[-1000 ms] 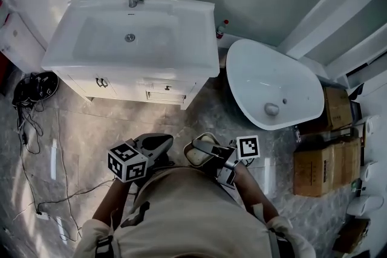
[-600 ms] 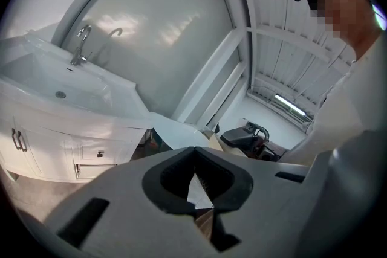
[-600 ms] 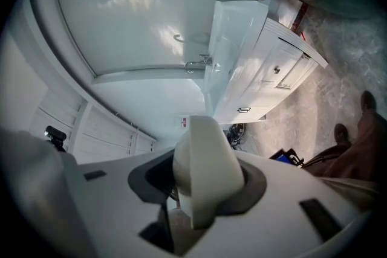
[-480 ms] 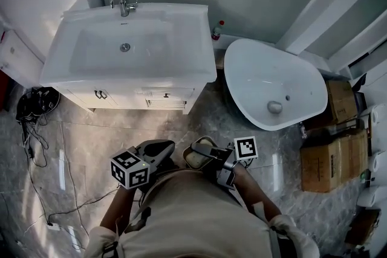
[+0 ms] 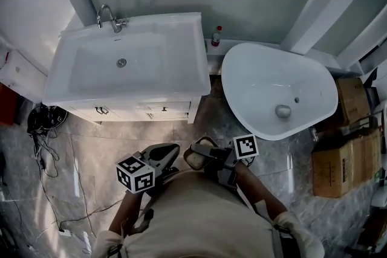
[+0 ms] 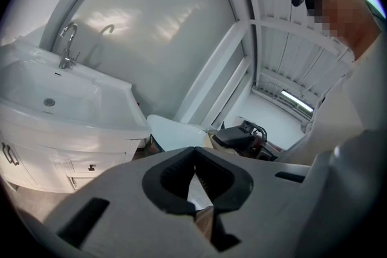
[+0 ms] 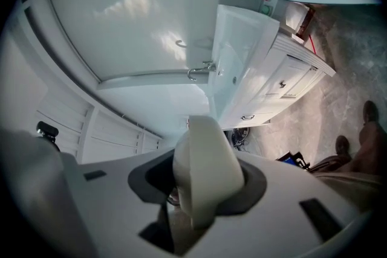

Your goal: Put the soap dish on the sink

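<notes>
Right gripper (image 5: 204, 152): clamped on cream oval soap dish (image 7: 208, 166), jaws part-way apart with a pad pressed to each side, dish standing on edge between them. Left gripper (image 6: 195, 151): jaws together, tips touching, nothing between. Both held low, close in front of the person's torso, side by side over grey marbled floor (image 5: 91, 154), marker cubes on top. Soap dish well apart from white sink (image 5: 181, 39), so not yet on it. Sink ahead and to the left in head view, basin bare, chrome faucet (image 5: 107, 16) at back left corner, white vanity cabinet (image 5: 139, 110) below. White oval bathtub (image 5: 242, 57) just right of the sink, small red-capped bottle (image 5: 215, 37) in the gap between them at the wall. Cardboard boxes (image 5: 338, 166) at far right, tangle of cables (image 5: 42, 130) on the floor left of the cabinet.
</notes>
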`<state>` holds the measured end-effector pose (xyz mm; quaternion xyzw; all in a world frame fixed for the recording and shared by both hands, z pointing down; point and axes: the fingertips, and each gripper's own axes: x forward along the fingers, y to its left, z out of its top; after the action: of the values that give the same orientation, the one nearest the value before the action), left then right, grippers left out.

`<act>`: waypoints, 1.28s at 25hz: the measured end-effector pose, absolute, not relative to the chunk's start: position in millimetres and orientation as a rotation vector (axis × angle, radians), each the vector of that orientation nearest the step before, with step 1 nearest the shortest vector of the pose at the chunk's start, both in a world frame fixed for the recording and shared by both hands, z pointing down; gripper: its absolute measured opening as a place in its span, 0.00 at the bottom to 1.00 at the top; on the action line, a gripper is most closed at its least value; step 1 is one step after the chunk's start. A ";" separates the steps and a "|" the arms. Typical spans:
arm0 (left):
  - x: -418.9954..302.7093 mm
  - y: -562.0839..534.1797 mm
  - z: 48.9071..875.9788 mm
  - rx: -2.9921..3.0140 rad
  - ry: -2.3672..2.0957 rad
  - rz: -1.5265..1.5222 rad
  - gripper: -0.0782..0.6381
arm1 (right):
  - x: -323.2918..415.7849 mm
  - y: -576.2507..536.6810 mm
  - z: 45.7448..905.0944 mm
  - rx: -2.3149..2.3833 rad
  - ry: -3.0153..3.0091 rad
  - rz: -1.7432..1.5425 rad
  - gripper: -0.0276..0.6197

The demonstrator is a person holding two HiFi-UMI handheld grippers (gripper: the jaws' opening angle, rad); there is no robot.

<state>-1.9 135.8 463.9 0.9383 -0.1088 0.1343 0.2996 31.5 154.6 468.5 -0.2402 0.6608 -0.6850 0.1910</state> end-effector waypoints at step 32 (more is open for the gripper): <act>85.6 50.3 487.2 2.387 -0.446 0.431 0.13 | 124.1 57.6 493.4 -0.568 1.885 -2.037 0.29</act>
<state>85.6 50.3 487.2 0.9132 -0.1705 0.1647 0.3315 124.1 57.6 493.4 -0.1982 0.6574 -0.7106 0.1537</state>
